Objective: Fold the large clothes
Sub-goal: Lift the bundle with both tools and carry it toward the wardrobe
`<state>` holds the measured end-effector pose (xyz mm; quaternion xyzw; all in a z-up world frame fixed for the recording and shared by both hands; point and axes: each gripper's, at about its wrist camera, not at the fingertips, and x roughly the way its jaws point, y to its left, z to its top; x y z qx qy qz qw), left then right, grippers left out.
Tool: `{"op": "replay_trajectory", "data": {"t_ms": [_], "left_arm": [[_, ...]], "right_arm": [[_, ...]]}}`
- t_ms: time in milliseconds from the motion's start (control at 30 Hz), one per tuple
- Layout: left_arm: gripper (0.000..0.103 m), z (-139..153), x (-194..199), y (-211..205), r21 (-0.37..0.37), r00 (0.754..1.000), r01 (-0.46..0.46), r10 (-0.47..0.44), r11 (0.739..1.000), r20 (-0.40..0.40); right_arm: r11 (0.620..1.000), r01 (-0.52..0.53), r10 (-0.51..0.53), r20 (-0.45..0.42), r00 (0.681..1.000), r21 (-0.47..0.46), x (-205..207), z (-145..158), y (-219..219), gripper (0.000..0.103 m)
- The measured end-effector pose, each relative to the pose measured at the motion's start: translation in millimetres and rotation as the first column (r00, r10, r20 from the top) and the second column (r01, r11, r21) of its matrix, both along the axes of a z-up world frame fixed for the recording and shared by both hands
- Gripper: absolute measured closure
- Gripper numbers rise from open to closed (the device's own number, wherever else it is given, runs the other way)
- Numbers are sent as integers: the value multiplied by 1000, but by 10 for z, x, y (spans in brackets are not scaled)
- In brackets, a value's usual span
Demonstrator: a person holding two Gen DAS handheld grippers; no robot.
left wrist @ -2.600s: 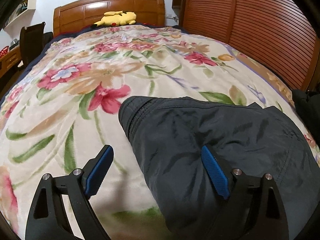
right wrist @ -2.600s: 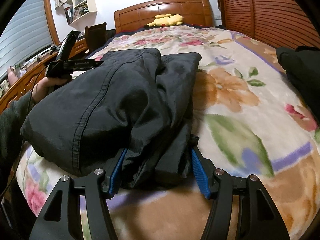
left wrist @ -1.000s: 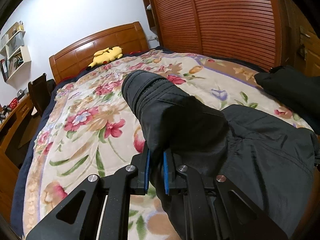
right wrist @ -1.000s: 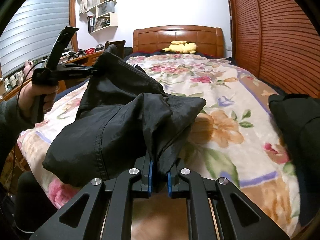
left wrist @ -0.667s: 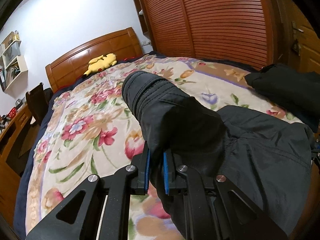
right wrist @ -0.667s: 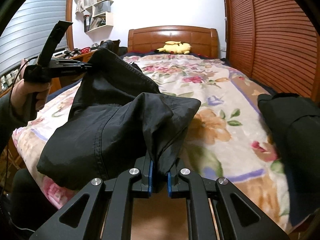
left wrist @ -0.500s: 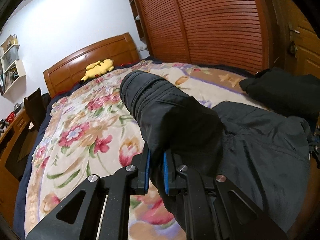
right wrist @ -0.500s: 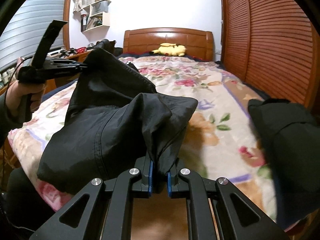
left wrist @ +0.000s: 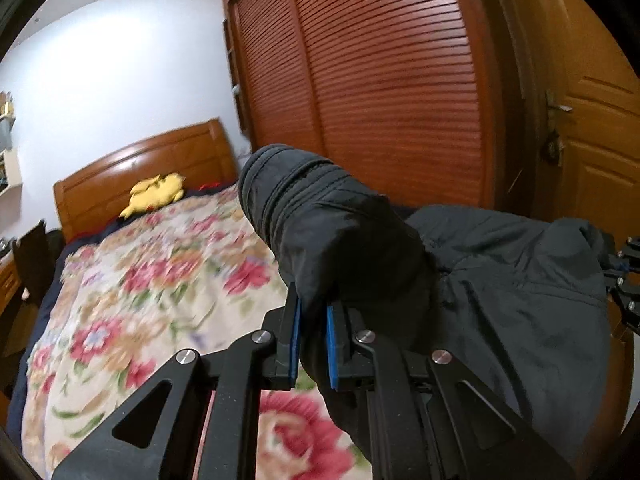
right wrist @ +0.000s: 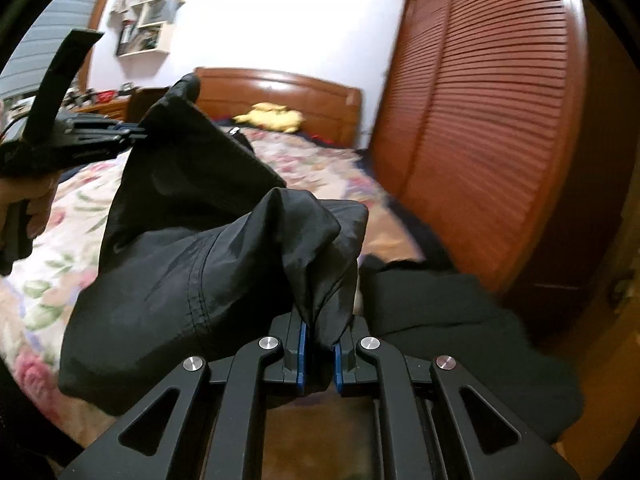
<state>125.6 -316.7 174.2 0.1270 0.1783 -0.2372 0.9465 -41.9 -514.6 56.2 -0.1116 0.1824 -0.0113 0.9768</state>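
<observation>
The left gripper (left wrist: 313,330) is closed tight on a bunched fold of the black garment (left wrist: 500,300), with an elasticated cuff or hem rising above the blue pads at frame centre. The right gripper (right wrist: 319,338) is likewise clamped on a gathered edge of the same garment (right wrist: 192,264), bottom centre of its view. The cloth hangs between the two grippers, raised off the floral bedspread (left wrist: 132,288).

Judgement: the step in hand is lifting and spreading the garment. It would go best with both grips held firm and drawn apart evenly until the sag is gone, before lowering the cloth flat.

The right wrist view alone shows the person's left hand (right wrist: 22,200) at far left and a second dark garment (right wrist: 460,332) at lower right. The left wrist view alone shows the door (left wrist: 592,152) at right.
</observation>
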Motion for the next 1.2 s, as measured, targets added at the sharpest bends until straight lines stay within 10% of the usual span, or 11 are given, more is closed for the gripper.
{"op": "replay_trajectory", "data": {"t_ms": [367, 600, 933, 1100, 1200], "left_arm": [[91, 330, 232, -1268, -101, 986, 167, -167, 981, 5], [88, 15, 479, -2012, -128, 968, 211, -226, 969, -112], [53, -100, 145, -1714, -65, 969, 238, -241, 969, -46], [21, -263, -68, -1359, -68, 964, 254, -258, 965, -67], [20, -378, -193, -1133, -75, 959, 257, -264, 963, -100]], "right_arm": [[973, 231, -231, 71, 970, 7, -416, 319, -838, 93], [928, 360, -364, 30, 931, 96, -569, 154, -1298, 93], [889, 436, -431, -65, 900, 138, -617, -215, -1015, 90], [861, 484, -483, -42, 874, 159, -762, -66, -994, 55], [870, 462, -473, 28, 881, 170, -961, 99, -817, 38]]}}
